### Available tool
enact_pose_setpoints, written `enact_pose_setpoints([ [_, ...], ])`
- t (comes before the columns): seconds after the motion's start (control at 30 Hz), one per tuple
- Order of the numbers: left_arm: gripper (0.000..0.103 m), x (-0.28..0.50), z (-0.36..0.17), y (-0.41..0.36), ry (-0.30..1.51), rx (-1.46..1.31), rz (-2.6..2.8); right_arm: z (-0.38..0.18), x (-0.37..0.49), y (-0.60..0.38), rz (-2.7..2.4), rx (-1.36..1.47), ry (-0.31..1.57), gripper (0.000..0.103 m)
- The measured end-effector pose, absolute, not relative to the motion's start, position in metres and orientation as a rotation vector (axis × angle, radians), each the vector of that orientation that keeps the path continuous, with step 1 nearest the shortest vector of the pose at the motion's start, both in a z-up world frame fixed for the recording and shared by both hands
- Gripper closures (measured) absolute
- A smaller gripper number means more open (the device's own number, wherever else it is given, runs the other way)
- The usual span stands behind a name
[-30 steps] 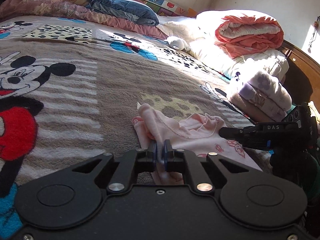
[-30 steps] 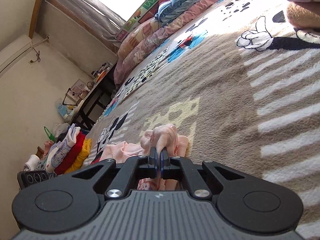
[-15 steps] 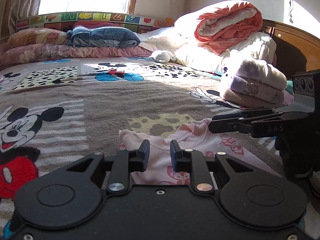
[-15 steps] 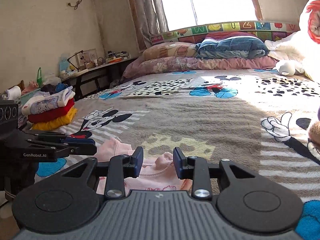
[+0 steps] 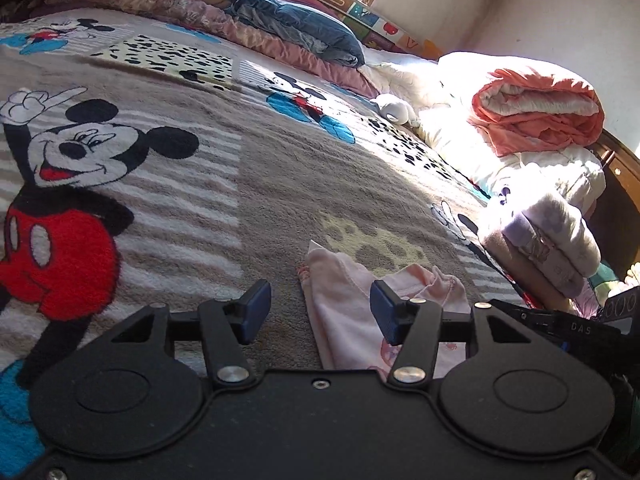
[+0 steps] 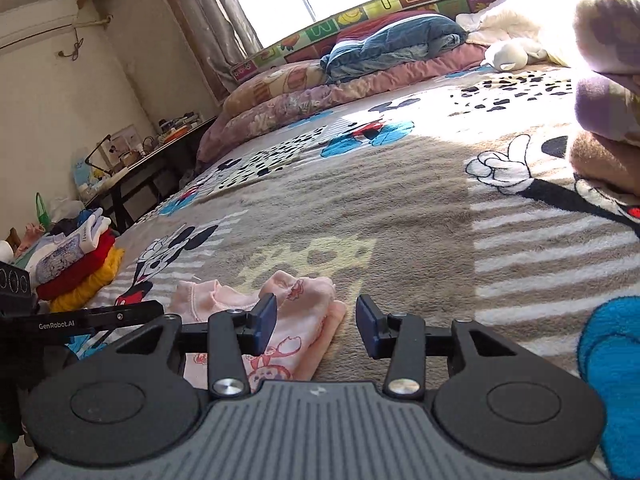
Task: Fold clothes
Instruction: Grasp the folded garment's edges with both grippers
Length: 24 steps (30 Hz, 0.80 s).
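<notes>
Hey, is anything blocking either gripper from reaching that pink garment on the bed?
Nothing visible. The pink garment lies on the blanket directly before the open left gripper and right gripper.

Low over the bed [image 5: 280, 184], the left wrist camera looks along its own jaws toward the headboard corner, tilted so the blanket slopes. The right wrist camera, equally close, faces the window and pillows. Both views share the pink garment [image 5: 352, 304] [image 6: 296, 320] just ahead, and each catches the other gripper at its edge.
</notes>
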<state>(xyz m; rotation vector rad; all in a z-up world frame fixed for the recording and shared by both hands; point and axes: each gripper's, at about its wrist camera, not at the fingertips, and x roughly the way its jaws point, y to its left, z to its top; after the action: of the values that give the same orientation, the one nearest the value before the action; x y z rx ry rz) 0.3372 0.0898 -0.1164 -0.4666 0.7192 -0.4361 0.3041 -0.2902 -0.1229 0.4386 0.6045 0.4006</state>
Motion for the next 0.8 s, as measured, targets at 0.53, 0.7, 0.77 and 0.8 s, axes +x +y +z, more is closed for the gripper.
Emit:
enact_pose_setpoints([
  [0.53,0.050,0.301,-0.130,0.083,0.888,-0.741,-0.452,-0.159,0.271,-0.291,0.475,0.925,0.804,0.055],
  [0.7,0.058,0.321,-0.136,0.071,0.874,-0.735,-0.453,-0.168,0.295,-0.286,0.474,0.960,0.806,0.073],
  [0.77,0.069,0.326,-0.139,0.069,0.869,-0.732,-0.451,-0.173,0.303,-0.284,0.459,0.978,0.800,0.086],
  [0.8,0.069,0.327,-0.141,0.068,0.865,-0.728,-0.451,-0.176,0.307,-0.283,0.460,0.984,0.798,0.089],
])
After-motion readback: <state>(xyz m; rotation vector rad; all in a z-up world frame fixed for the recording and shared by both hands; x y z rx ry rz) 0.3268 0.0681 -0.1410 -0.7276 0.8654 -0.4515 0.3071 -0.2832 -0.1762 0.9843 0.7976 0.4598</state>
